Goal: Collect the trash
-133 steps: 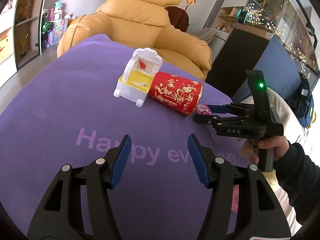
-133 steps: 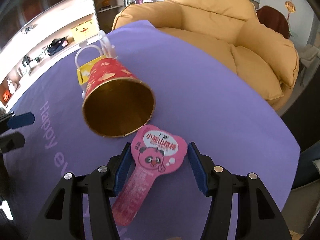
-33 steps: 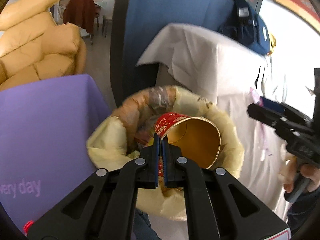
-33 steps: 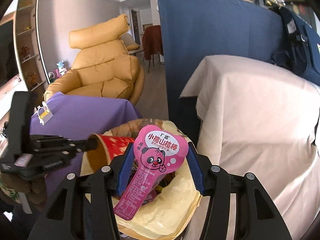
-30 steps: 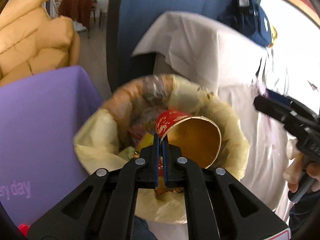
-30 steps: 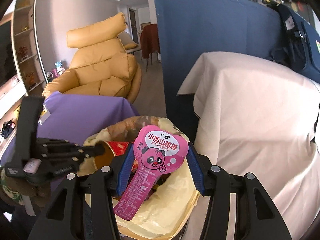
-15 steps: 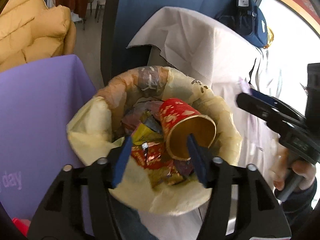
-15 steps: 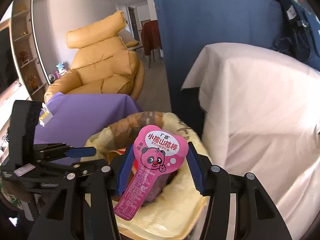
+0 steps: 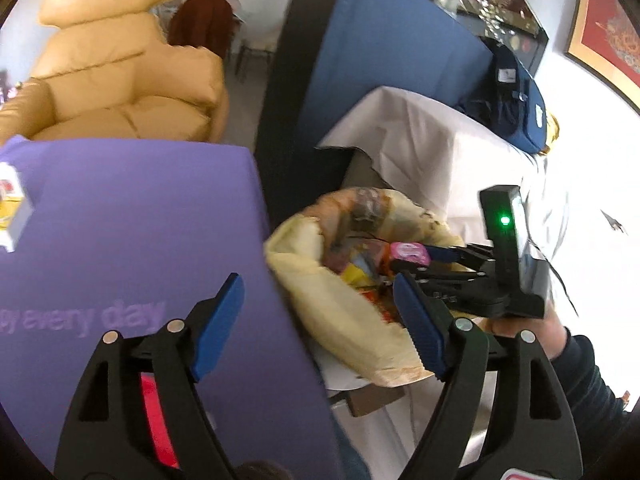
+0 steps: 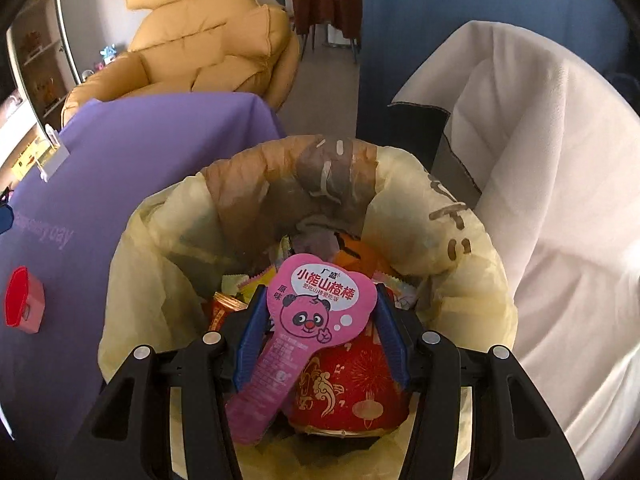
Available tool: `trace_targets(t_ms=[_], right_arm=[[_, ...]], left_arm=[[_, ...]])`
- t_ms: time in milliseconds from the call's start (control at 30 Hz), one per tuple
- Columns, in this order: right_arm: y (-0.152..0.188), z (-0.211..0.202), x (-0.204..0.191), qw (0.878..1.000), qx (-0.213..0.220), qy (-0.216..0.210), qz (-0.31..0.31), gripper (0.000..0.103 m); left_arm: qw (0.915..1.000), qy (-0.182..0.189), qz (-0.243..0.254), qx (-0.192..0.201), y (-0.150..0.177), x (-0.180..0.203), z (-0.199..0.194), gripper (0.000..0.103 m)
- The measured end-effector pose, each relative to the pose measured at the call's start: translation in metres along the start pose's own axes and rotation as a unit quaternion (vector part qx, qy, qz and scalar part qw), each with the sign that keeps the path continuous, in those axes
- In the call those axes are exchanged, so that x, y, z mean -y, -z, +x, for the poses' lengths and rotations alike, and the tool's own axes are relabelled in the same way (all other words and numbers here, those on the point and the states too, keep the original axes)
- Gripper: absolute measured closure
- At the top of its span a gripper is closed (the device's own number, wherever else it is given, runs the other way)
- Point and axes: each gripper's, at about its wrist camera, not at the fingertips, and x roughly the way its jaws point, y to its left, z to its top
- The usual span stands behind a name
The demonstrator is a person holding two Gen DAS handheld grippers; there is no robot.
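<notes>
Grippers tilt downward: right gripper (image 10: 316,336) clamps one pink panda-print wrapper (image 10: 308,320) above one yellow-lined trash bin (image 10: 472,276); left gripper (image 9: 320,320), jaws opening, holds nothing; one red paper cup (image 10: 348,388) inside.

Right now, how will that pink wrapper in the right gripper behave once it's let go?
The pink wrapper looks like thin flat film, so probably very light and floppy. Its tail droops below the right gripper, which suggests little stiffness. It may flutter rather than drop straight, but the trash bag sits directly beneath.
</notes>
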Motion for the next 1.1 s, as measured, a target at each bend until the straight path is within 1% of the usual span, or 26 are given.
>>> trace_targets(t_ms=[67, 133, 267, 400, 467, 533, 567, 600, 633, 667, 767, 833, 933, 1000, 1067, 1100], right_arm=[[0.001, -0.003, 0.000, 1.000, 0.002, -0.004, 0.005, 0.054], [0.002, -0.007, -0.001, 1.000, 0.004, 0.002, 0.009, 0.054], [0.011, -0.020, -0.005, 1.000, 0.014, 0.015, 0.016, 0.049], [0.021, -0.047, -0.004, 0.997, 0.059, 0.001, 0.042, 0.046], [0.021, -0.060, -0.004, 0.995, 0.077, 0.007, 0.059, 0.044], [0.025, -0.077, -0.010, 0.994, 0.088, -0.007, 0.070, 0.044], [0.029, -0.085, -0.014, 0.993, 0.090, -0.021, 0.073, 0.044], [0.033, -0.095, -0.023, 0.992, 0.091, -0.037, 0.073, 0.044], [0.038, -0.103, -0.030, 0.992, 0.095, -0.045, 0.073, 0.044], [0.044, -0.112, -0.038, 0.991, 0.102, -0.048, 0.071, 0.044], [0.071, -0.146, -0.073, 0.989, 0.127, -0.056, 0.055, 0.044], [0.086, -0.162, -0.090, 0.987, 0.139, -0.061, 0.051, 0.044], [0.110, -0.181, -0.115, 0.985, 0.154, -0.070, 0.044, 0.044], [0.125, -0.190, -0.131, 0.983, 0.159, -0.084, 0.037, 0.044], [0.134, -0.197, -0.143, 0.982, 0.162, -0.089, 0.029, 0.044], [0.139, -0.203, -0.150, 0.982, 0.166, -0.089, 0.020, 0.044]], left_arm=[[0.9998, -0.016, -0.008, 0.006, 0.005, -0.008, -0.007, 0.029], [0.9995, -0.027, -0.016, 0.008, 0.011, -0.015, -0.013, 0.029], [0.9988, -0.041, -0.026, 0.009, 0.024, -0.026, -0.024, 0.029], [0.9983, -0.047, -0.034, 0.008, 0.041, -0.032, -0.043, 0.029], [0.9981, -0.051, -0.033, 0.009, 0.047, -0.032, -0.053, 0.029], [0.9978, -0.058, -0.027, 0.017, 0.054, -0.031, -0.069, 0.029], [0.9975, -0.064, -0.022, 0.021, 0.058, -0.030, -0.077, 0.029], [0.9969, -0.072, -0.014, 0.028, 0.064, -0.027, -0.089, 0.029], [0.9965, -0.077, -0.009, 0.032, 0.068, -0.025, -0.097, 0.029], [0.9961, -0.082, -0.004, 0.034, 0.072, -0.024, -0.104, 0.029], [0.9916, -0.121, 0.000, 0.044, 0.092, -0.021, -0.129, 0.029], [0.9907, -0.128, -0.005, 0.045, 0.101, -0.019, -0.142, 0.029], [0.9890, -0.142, -0.006, 0.042, 0.112, -0.015, -0.157, 0.029], [0.9858, -0.162, -0.001, 0.042, 0.119, -0.009, -0.168, 0.029], [0.9824, -0.182, 0.011, 0.041, 0.125, 0.001, -0.175, 0.029], [0.9817, -0.185, 0.017, 0.039, 0.128, 0.004, -0.177, 0.029]])
